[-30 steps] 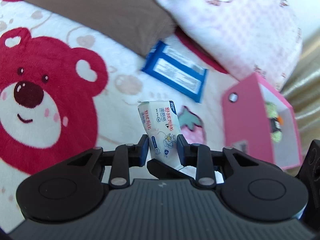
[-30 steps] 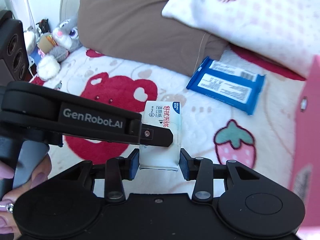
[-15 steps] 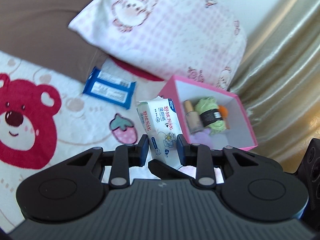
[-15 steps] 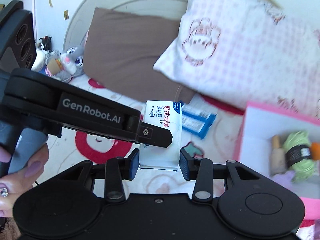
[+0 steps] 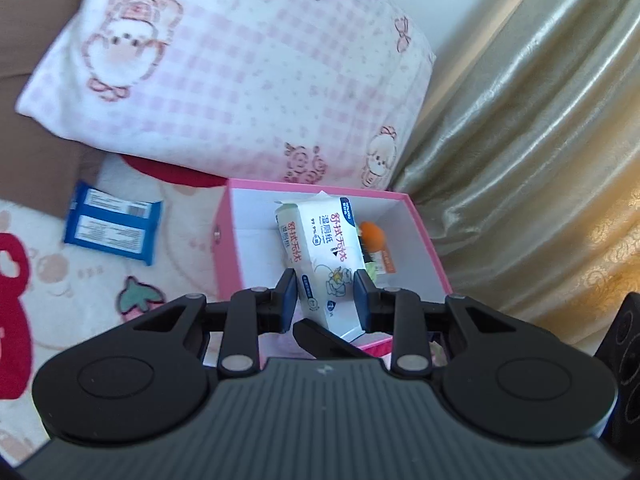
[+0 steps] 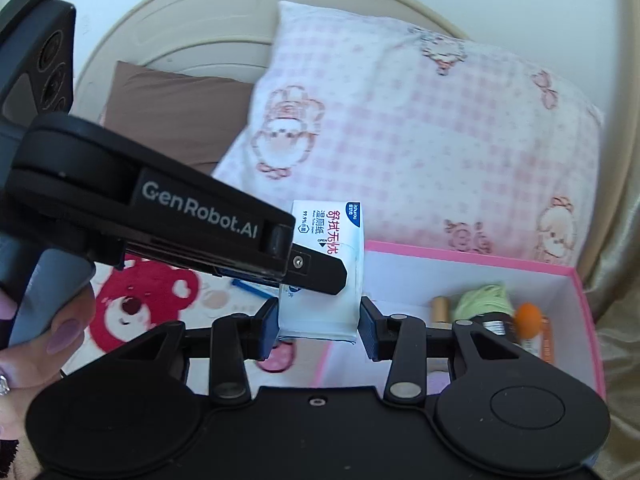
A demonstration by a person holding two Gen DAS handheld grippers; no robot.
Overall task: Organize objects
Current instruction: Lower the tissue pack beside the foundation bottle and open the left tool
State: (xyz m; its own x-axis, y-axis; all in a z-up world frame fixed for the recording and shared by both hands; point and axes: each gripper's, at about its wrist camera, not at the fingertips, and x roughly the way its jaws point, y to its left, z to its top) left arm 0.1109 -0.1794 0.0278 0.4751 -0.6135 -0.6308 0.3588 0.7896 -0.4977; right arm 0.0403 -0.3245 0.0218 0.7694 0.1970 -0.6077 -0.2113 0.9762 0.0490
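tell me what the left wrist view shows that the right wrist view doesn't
Only the left wrist view: the whole blue packet lying on the blanket left of the box, and a strawberry print.

Only the right wrist view: the curved headboard, a red bear print, a hand on the left gripper's handle, and a green yarn ball in the box.

Both: the white wipes pack clamped by both grippers, the pink box, the checked pillow.

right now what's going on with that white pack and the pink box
A person holds a tool in each hand, and both the left tool and the right tool are clamped on one white wipes pack. The pack hangs over the open pink box, which already holds green yarn and an orange item. A blue pack lies on the blanket.
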